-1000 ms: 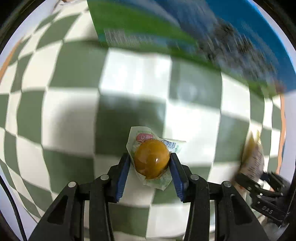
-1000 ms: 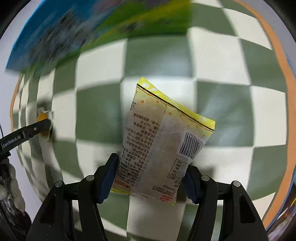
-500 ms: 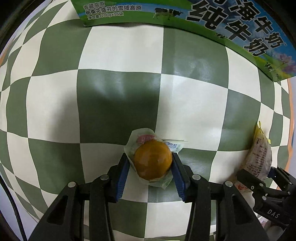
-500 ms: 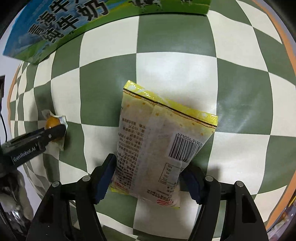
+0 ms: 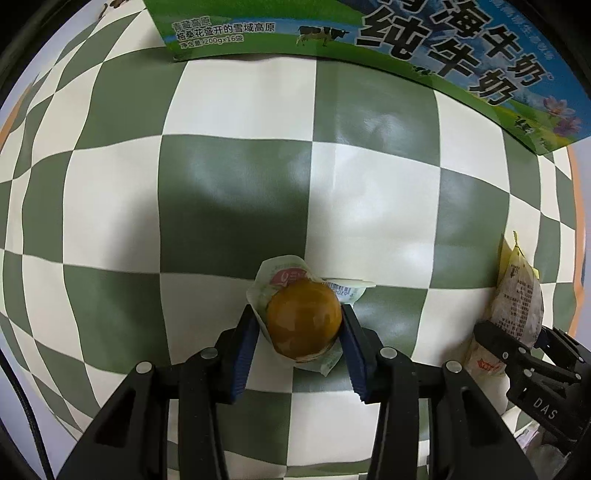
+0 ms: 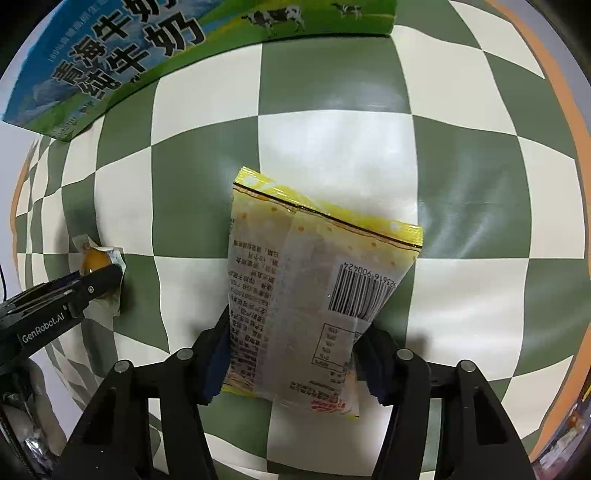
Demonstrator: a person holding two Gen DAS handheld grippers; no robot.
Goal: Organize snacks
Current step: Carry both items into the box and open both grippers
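My left gripper point(image 5: 299, 328) is shut on a small wrapped brown egg snack point(image 5: 303, 319), held just over the green-and-white checked tablecloth point(image 5: 236, 199). My right gripper point(image 6: 291, 354) is shut on a yellow-edged clear snack packet point(image 6: 314, 288), printed back side up, above the cloth. The right gripper and its packet point(image 5: 517, 295) show at the right edge of the left wrist view. The left gripper with the egg snack point(image 6: 94, 260) shows at the left of the right wrist view.
A large blue-and-green milk carton box point(image 5: 369, 33) stands on the cloth ahead of both grippers; it also shows in the right wrist view point(image 6: 147, 48). An orange table edge point(image 6: 569, 110) runs along the right side.
Both views have swung from blurred to steady and the milk box has come closer and larger. Both grippers still hold their snacks the same way.
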